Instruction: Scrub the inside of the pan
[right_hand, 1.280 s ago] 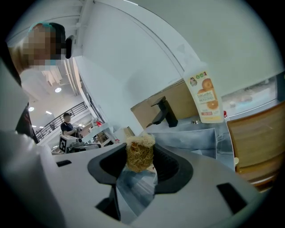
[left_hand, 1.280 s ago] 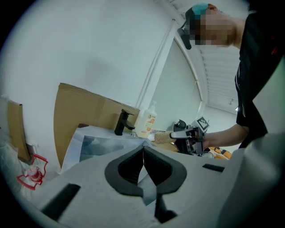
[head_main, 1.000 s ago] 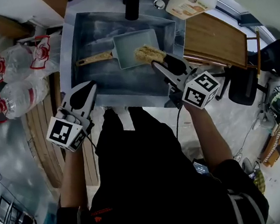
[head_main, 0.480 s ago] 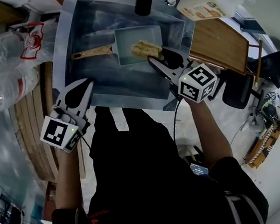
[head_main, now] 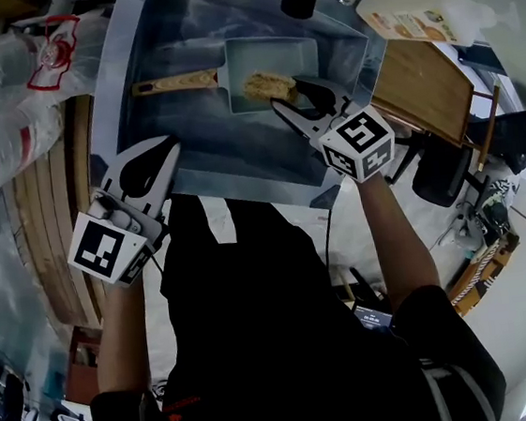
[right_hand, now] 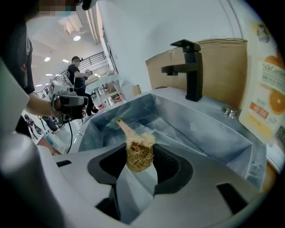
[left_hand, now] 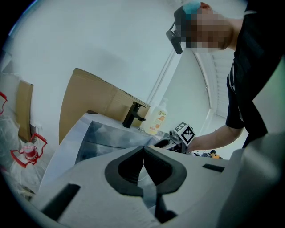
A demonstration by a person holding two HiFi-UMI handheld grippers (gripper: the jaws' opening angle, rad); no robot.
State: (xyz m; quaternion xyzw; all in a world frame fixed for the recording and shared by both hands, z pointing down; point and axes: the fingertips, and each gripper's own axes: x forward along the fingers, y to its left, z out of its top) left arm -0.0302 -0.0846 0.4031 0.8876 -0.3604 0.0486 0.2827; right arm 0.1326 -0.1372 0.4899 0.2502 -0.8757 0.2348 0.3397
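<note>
A pale blue rectangular pan (head_main: 276, 57) with a wooden handle (head_main: 171, 83) lies in the steel sink (head_main: 186, 34). My right gripper (head_main: 290, 99) reaches into the pan, shut on a tan fibrous scrubber (head_main: 270, 87) that rests on the pan's near side. In the right gripper view the scrubber (right_hand: 140, 154) sits pinched between the jaws, with the handle (right_hand: 125, 127) poking out behind it. My left gripper (head_main: 151, 167) hovers at the sink's near left edge, apart from the pan. Its jaws (left_hand: 143, 154) are shut on nothing.
A black faucet (right_hand: 189, 67) stands at the sink's far rim beside a soap bottle (head_main: 416, 17). A wooden board (head_main: 418, 93) lies to the right of the sink. Plastic bottles (head_main: 5, 102) lie on the left counter. A second person stands far off in the right gripper view.
The right gripper has slid the scrubber from the pan's right edge toward its middle. The left gripper has stayed by the sink's near edge. The head camera shifted.
</note>
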